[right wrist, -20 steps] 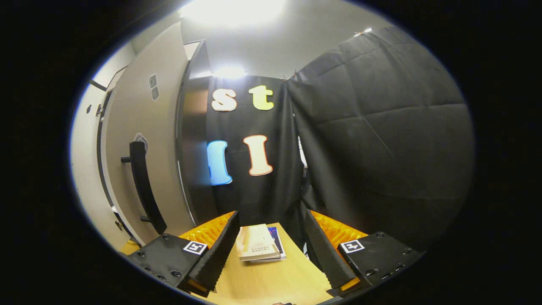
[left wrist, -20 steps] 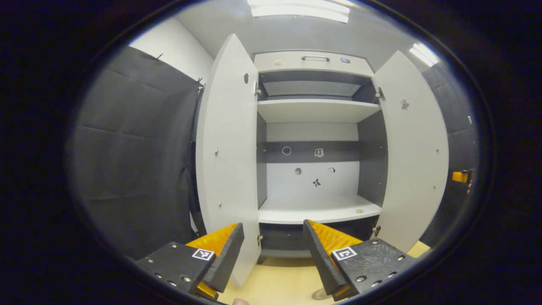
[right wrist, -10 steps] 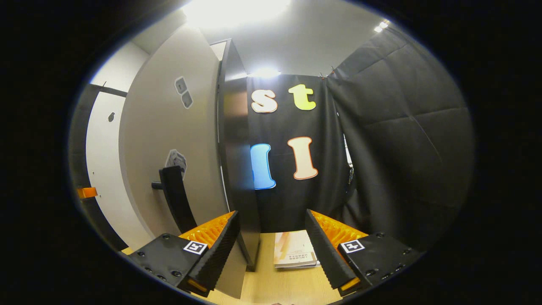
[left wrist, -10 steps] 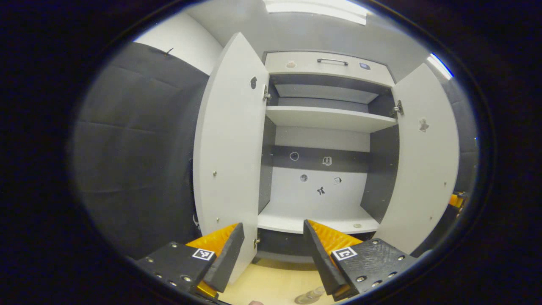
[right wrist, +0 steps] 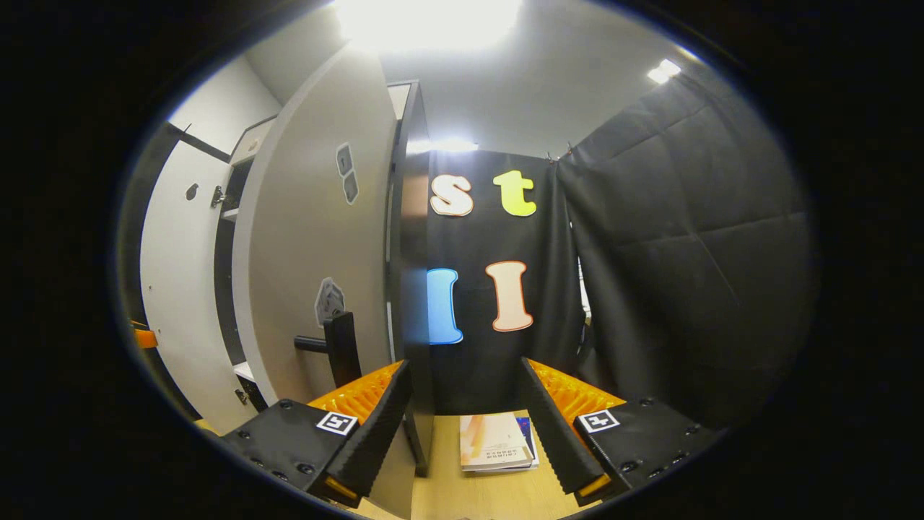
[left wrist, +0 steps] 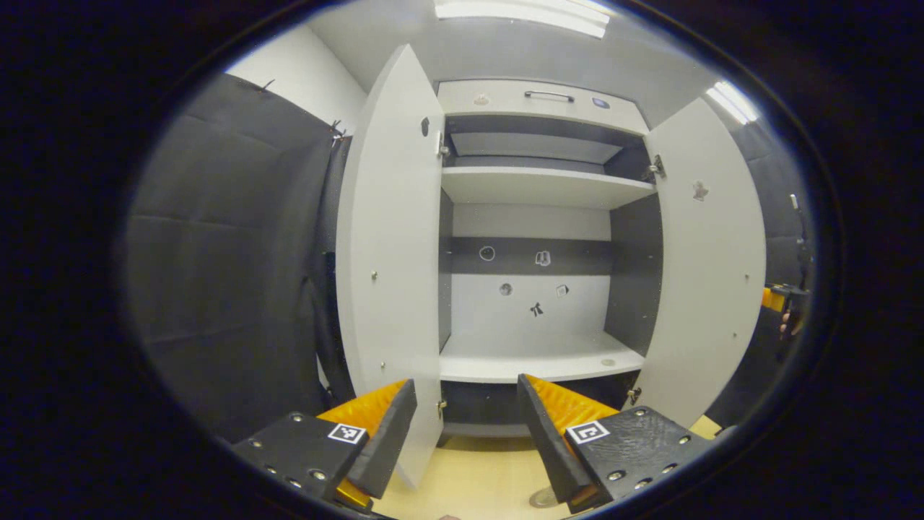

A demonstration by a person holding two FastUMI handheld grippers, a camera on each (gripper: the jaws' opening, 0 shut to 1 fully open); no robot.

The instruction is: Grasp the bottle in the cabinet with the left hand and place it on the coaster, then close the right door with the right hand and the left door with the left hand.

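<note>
Beside the right door, press your wide-open right gripper against its outer face near the handle; left gripper waits open.

Wooden table bears stacked books and cabinet.

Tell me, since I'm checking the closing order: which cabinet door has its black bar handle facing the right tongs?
The white right cabinet door: its handle sits just beyond the right tongs.
</note>
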